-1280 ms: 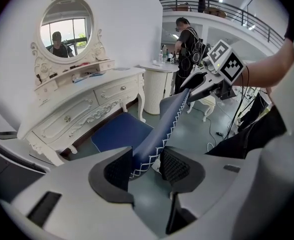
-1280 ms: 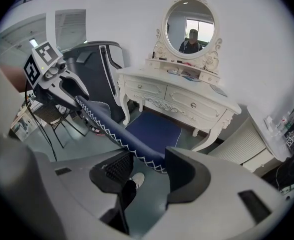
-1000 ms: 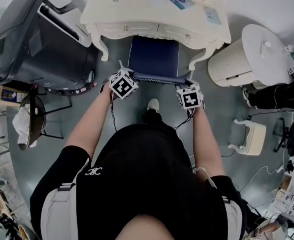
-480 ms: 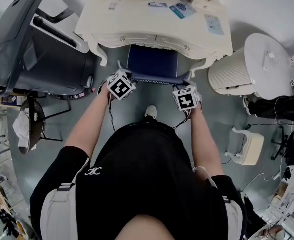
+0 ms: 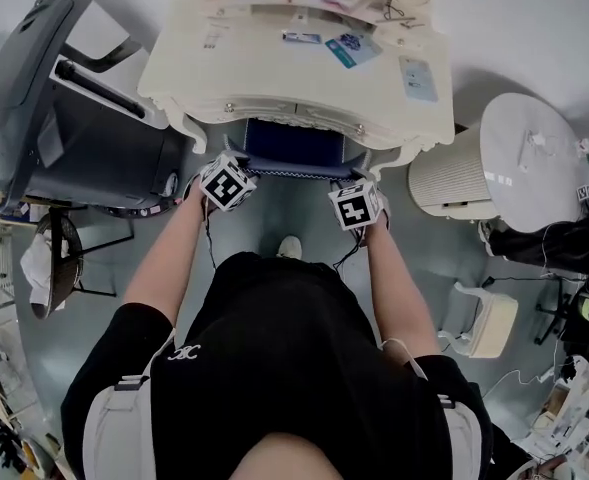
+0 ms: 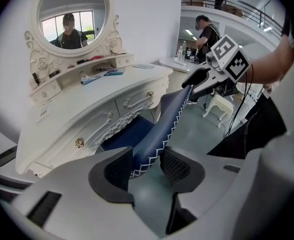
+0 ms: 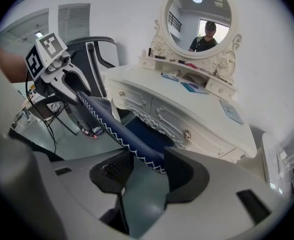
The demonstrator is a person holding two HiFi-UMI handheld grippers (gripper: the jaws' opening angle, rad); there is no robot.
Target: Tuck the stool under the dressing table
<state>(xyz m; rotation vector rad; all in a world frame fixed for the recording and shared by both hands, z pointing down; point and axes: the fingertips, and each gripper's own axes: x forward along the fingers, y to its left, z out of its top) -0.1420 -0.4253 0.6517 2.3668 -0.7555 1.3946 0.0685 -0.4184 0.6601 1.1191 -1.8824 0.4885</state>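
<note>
The stool (image 5: pixel 294 146) has a dark blue seat with white zigzag trim, and most of it lies beneath the white dressing table (image 5: pixel 304 78); only a strip shows. My left gripper (image 5: pixel 232 173) is shut on the seat's front left edge (image 6: pixel 159 129), the trim pinched between its pads (image 6: pixel 174 165). My right gripper (image 5: pixel 359 183) is shut on the front right edge (image 7: pixel 122 129). In the left gripper view the right gripper (image 6: pixel 196 81) shows at the far end of the edge; in the right gripper view the left gripper (image 7: pixel 69 81) shows likewise.
A dark grey machine (image 5: pixel 64 118) stands close at the table's left, and a round white ribbed bin (image 5: pixel 504 158) at its right. A small white footstool (image 5: pixel 479 318) sits further right. An oval mirror (image 6: pixel 74 14) and small items top the table.
Both grippers have moved forward with the stool. The seat has slid further under the dressing table, so less blue shows.
</note>
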